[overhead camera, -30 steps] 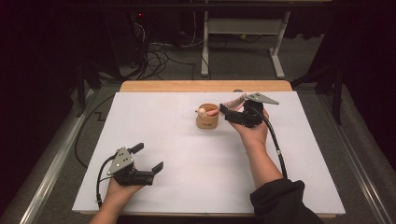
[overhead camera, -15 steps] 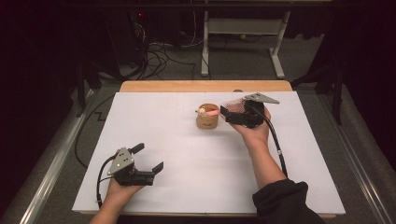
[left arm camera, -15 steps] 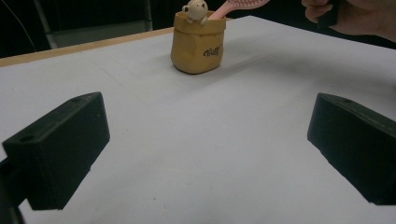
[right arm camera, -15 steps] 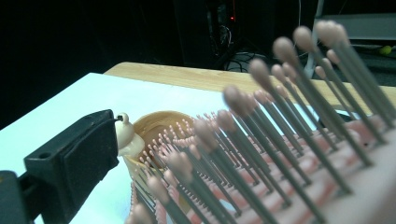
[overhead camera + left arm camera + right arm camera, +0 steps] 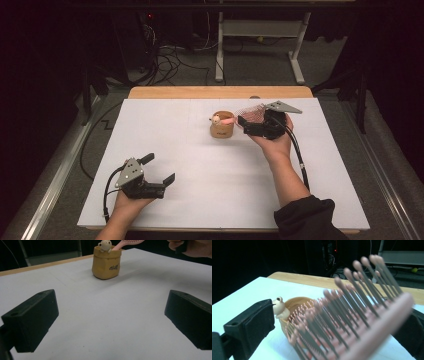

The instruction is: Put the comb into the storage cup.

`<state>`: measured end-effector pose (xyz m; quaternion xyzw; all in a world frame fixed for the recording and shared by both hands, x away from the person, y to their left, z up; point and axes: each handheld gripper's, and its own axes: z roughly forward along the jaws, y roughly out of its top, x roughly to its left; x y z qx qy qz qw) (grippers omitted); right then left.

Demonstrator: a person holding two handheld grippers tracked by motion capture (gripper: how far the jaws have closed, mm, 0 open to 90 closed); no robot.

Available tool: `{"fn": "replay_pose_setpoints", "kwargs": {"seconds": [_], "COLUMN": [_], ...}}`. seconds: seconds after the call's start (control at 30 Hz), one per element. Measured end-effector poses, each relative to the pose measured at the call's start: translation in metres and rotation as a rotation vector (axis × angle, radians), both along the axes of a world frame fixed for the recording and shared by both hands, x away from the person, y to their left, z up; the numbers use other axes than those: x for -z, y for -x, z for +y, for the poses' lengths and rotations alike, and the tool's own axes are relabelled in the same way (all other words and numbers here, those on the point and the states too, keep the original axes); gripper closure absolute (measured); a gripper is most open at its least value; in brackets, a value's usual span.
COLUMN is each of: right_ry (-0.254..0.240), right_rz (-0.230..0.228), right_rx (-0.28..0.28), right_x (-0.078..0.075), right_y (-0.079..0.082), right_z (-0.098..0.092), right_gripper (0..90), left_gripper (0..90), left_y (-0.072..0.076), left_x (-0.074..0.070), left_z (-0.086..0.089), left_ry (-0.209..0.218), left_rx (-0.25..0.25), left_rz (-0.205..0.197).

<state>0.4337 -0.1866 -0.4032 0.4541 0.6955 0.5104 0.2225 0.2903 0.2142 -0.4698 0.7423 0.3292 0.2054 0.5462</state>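
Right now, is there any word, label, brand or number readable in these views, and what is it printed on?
Dark cursive word on the front of the small tan bag-shaped holder with a little animal figure on its rim: too blurred to read for sure; it might begin with "W" or "V".
In the high view the same mark is too small to read.
No other text is visible.
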Motion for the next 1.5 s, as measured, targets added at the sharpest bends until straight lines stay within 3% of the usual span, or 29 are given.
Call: {"fn": "replay_pose_setpoints", "kwargs": {"seconds": [0.43, 0.97, 1.5], "right_ry": [0.029, 0.092, 0.097], "right_rz": [0.007, 0.053, 0.005], "right_rx": [0.003, -0.004, -0.004], "right_x": [0.011, 0.044, 0.057], "right_y": [0.026, 0.061, 0.116], "right_z": [-0.021, -0.047, -0.083], "right_gripper": [0.5, 0.5, 0.5], "left_gripper": [0.0, 0.0, 0.0], "left_y": [-0.001, -0.004, -0.004], "left_x": [0.001, 0.002, 0.001], "left_z": [0.001, 0.006, 0.011], "left_ry": [-0.011, -0.01, 0.0], "left_rx": [-0.003, -0.018, -0.034], "left_rz": [0.002, 0.017, 0.025]}}
